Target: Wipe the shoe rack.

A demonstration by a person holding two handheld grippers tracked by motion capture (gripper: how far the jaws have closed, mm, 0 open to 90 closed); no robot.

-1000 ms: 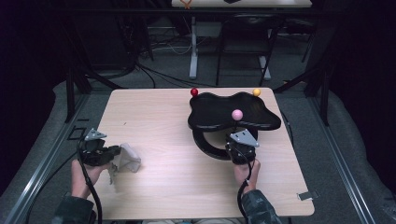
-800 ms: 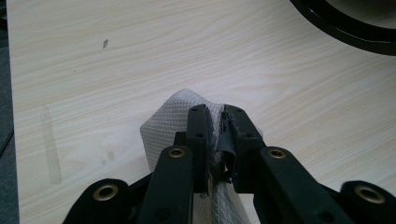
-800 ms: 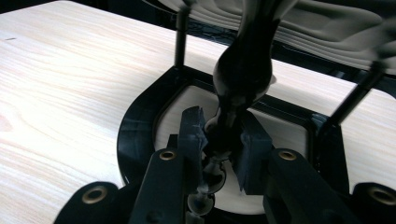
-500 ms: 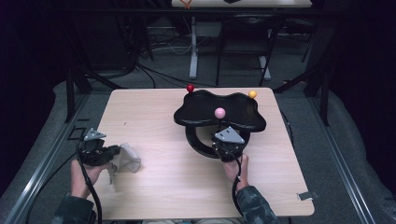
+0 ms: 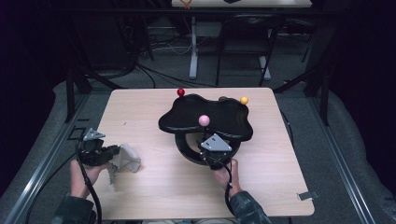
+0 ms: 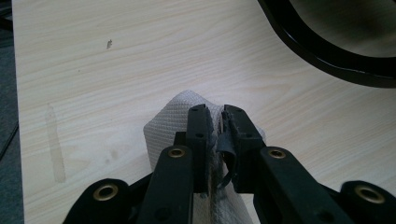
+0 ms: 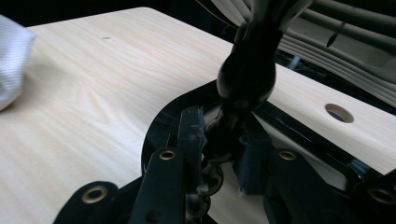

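A black stand with a wavy top plate [image 5: 187, 116] and a ring base [image 5: 183, 148] sits at the middle of the wooden table [image 5: 140, 116]. A red knob [image 5: 180, 92], a pink knob [image 5: 204, 120] and a yellow knob [image 5: 244, 100] stick up from the plate. My right gripper [image 5: 211, 153] is shut on the stand's black stem [image 7: 245, 74], just above the ring base [image 7: 156, 128]. At the table's near left, my left gripper [image 5: 111, 156] is shut on a white cloth [image 5: 130, 158], which bunches up around its jaws [image 6: 166, 128].
A round hole [image 7: 339, 113] pierces the tabletop beyond the stand. A small clip or piece of tape [image 5: 306, 195] lies near the table's front right corner. Dark floor, cables and table legs [image 5: 194, 51] lie past the far edge.
My right gripper has slid the black stand leftward across the table, towards the middle. The left gripper and its cloth have kept still.
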